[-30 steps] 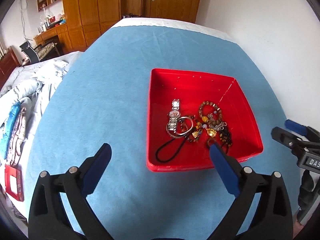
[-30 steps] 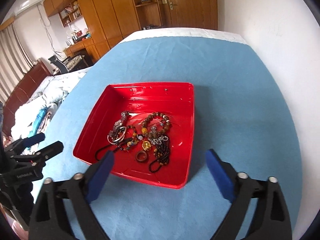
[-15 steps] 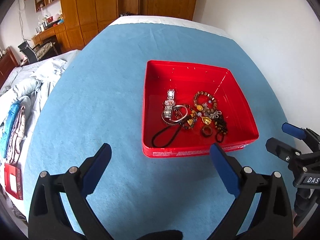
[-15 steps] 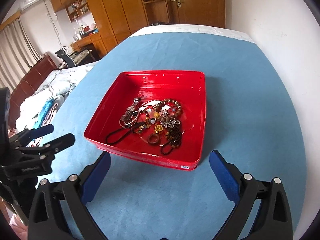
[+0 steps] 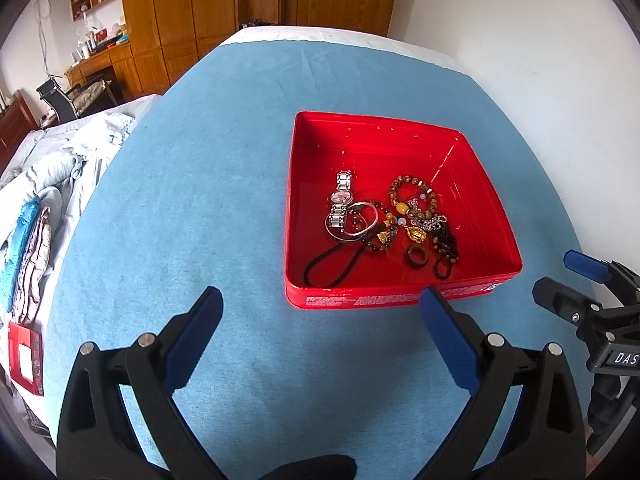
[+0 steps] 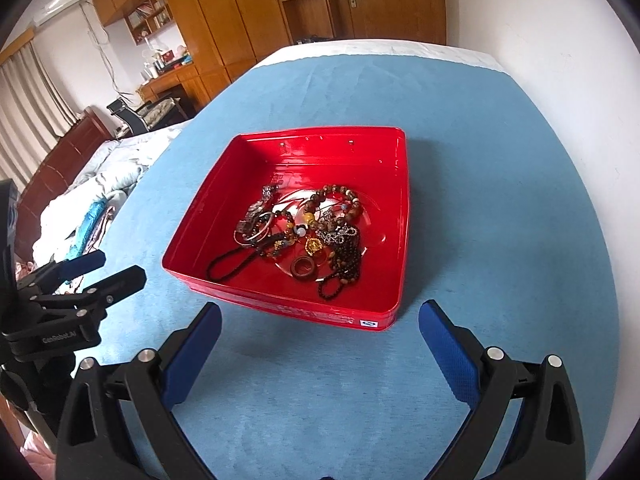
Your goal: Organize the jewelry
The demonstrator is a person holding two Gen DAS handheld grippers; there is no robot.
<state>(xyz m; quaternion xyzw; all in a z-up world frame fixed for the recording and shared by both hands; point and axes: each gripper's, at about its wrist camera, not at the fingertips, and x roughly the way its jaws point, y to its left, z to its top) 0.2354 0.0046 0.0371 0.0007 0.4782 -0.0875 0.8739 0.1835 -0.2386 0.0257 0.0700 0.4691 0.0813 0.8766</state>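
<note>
While both tools hung over the blue cloth (image 5: 208,184), the left gripper (image 5: 320,312) stood with its blue-padded fingers (image 5: 448,340) spread wide and nothing between them, short of the near wall of the red tray (image 5: 400,302). Right gripper (image 6: 320,318) likewise gaped wide and empty, just before the tray's near edge in its own view; its tips also showed at the right margin of the left wrist view. Tray sat on the cloth, right of centre, near a white wall (image 5: 540,40). Jewelry lay heaped together on the tray floor: a metal watch (image 5: 342,200) at the left of the pile, a silver bangle (image 5: 354,226) overlapping its lower strap, a black cord loop (image 5: 332,262) trailing toward the near wall, a brown bead bracelet (image 5: 412,192) farther back, a gold pendant (image 5: 416,234), a dark wooden ring (image 5: 418,258) lying flat, and a string of dark beads (image 5: 446,248) at the right. Pieces were tangled where they met; which strand crossed which could not be told. Bedding (image 5: 48,176) lay beyond the cloth's left edge, wooden cabinets (image 5: 192,8) behind.
</note>
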